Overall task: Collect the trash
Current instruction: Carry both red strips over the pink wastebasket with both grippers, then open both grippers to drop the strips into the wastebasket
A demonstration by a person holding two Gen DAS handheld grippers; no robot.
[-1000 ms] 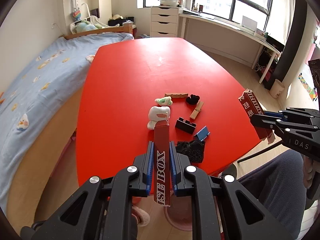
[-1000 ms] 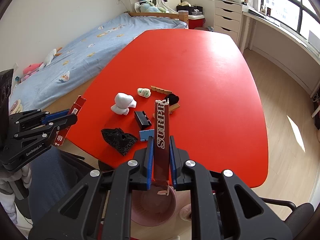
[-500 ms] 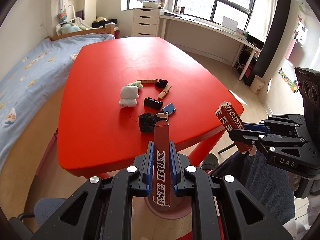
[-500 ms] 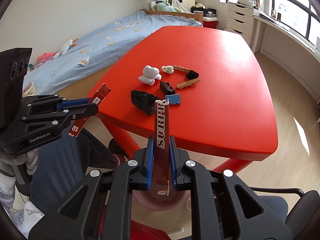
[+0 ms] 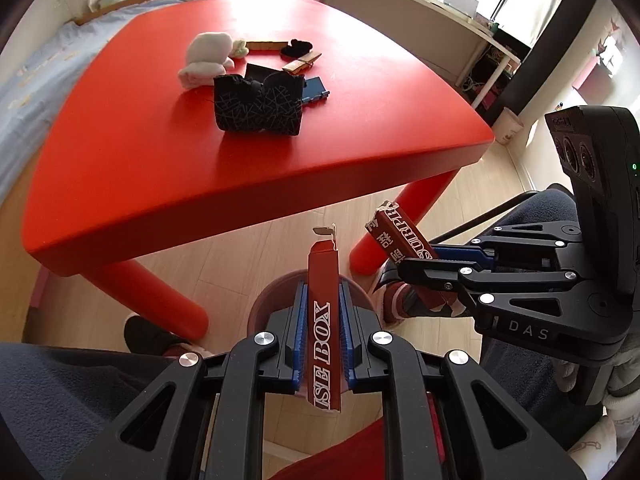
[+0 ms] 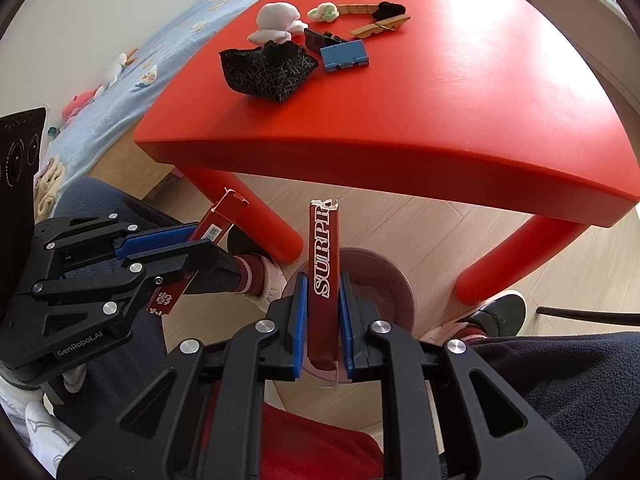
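Note:
A torn red box is in two halves. My left gripper (image 5: 323, 294) is shut on the half lettered "ISE BOX" (image 5: 323, 280). My right gripper (image 6: 324, 294) is shut on the half lettered "SURPR" (image 6: 323, 248). Both point steeply down in front of the red table (image 5: 160, 160), over a pink bin (image 6: 392, 280) on the floor; its rim (image 5: 272, 292) shows behind the left fingers. The right gripper (image 5: 416, 260) is just right of the left one. On the table lie a black crumpled wrapper (image 5: 258, 106), a white tissue wad (image 5: 206, 60) and a blue piece (image 5: 314, 88).
Farther back on the table are a clothespin (image 6: 380, 28), a black hair tie (image 6: 390, 9), a green-white wad (image 6: 324, 12) and a wooden strip (image 6: 356, 10). Red table legs (image 6: 260, 216) stand beside the bin. A person's legs and slippered feet (image 6: 256, 276) flank it. A bed (image 5: 24, 80) lies left.
Both grippers have come down from above the tabletop to below its front edge, over the pink bin. Each still grips its half of the box.

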